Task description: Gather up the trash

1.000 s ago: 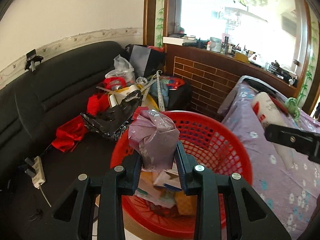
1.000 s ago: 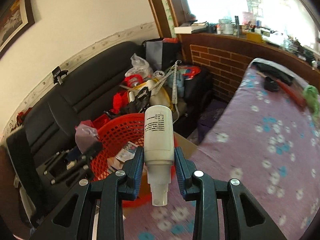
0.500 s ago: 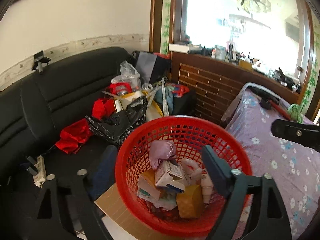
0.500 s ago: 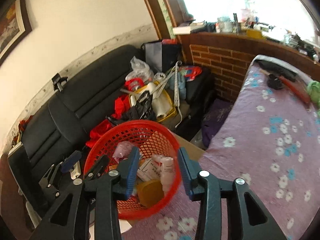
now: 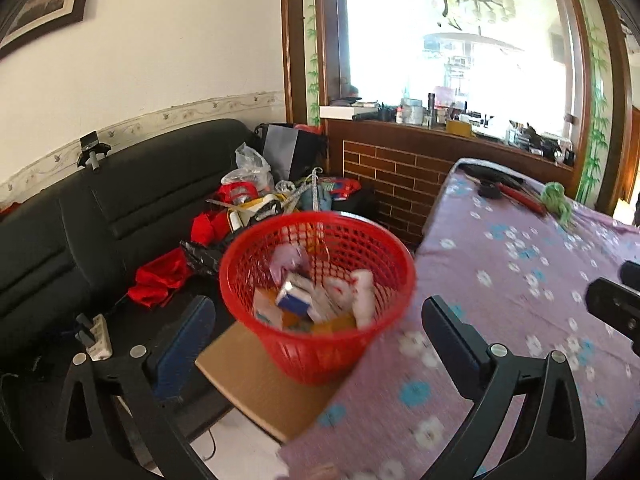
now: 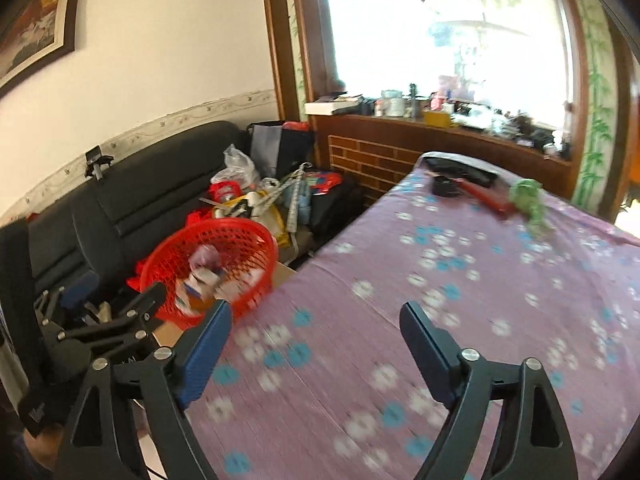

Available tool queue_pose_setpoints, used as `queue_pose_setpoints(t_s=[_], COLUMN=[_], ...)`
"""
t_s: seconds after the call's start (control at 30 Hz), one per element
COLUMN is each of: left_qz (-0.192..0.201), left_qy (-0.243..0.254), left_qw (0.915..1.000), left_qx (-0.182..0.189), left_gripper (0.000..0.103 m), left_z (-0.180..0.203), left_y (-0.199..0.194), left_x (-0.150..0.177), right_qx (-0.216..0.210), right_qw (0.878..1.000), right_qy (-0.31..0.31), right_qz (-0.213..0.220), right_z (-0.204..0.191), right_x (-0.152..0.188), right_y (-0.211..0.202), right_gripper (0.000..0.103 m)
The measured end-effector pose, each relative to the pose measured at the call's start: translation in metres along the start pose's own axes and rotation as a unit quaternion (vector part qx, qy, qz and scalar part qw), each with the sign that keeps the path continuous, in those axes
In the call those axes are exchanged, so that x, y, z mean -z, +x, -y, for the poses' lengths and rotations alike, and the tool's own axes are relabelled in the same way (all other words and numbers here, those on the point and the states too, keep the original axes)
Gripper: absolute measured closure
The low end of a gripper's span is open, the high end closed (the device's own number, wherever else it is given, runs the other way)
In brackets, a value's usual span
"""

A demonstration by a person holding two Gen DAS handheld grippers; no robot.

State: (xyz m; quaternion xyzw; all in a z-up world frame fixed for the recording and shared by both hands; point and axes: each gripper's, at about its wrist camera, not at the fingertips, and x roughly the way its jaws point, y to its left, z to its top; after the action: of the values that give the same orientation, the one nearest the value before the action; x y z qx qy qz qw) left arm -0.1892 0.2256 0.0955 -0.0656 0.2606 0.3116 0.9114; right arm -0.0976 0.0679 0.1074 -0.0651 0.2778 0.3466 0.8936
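A red mesh basket (image 5: 240, 248) stands on a cardboard box (image 5: 256, 380) beside the table. In it lie a crumpled pink bag (image 5: 286, 262), a white bottle (image 5: 364, 300) and several small boxes, all blurred. My left gripper (image 5: 316, 312) hangs in front of the basket, jaws opening wide, nothing between them. My right gripper (image 6: 316, 312) is over the flowered cloth to the right of the basket (image 6: 224, 226), jaws also opening and empty. In the right wrist view the left gripper (image 6: 120, 312) shows as a black frame low on the left.
A table under a purple flowered cloth (image 6: 440, 280) fills the right side. At its far end lie a green thing (image 6: 528, 200), a red tool (image 6: 480, 196) and a black item. A black sofa (image 5: 120, 200) holds piled bags and red cloth. A power strip (image 5: 98, 334) lies near the left gripper.
Both grippers opened: the pink bag left the left one, the white bottle left the right one, and both now lie in the basket. Both grippers then drew back from the basket.
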Motion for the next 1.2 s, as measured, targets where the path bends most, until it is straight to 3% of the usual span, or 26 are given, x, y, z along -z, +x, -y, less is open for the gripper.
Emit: queue_pose_setpoints(t_s=[0.27, 0.4, 1.2], left_qz=[-0.011, -0.019, -0.038], left_qy=[-0.002, -0.023, -0.009], left_qw=[0.9999, 0.9990, 0.9982], left_qx=[0.004, -0.033, -0.045], left_gripper=[0.000, 0.000, 0.000], left_z=[0.015, 0.011, 0.001], left_y=[-0.033, -0.040, -0.025], left_x=[0.023, 0.029, 0.040], right_qx=[0.015, 0.005, 0.006], right_qw=[1.000, 1.000, 1.000], right_qy=[-0.002, 0.007, -0.015], right_qz=[0.007, 0.006, -0.016], right_z=[0.018, 0.020, -0.004], right_x=[0.041, 0.053, 0.059], right_y=[-0.048, -0.058, -0.043], right_gripper=[0.008, 0.007, 0.007])
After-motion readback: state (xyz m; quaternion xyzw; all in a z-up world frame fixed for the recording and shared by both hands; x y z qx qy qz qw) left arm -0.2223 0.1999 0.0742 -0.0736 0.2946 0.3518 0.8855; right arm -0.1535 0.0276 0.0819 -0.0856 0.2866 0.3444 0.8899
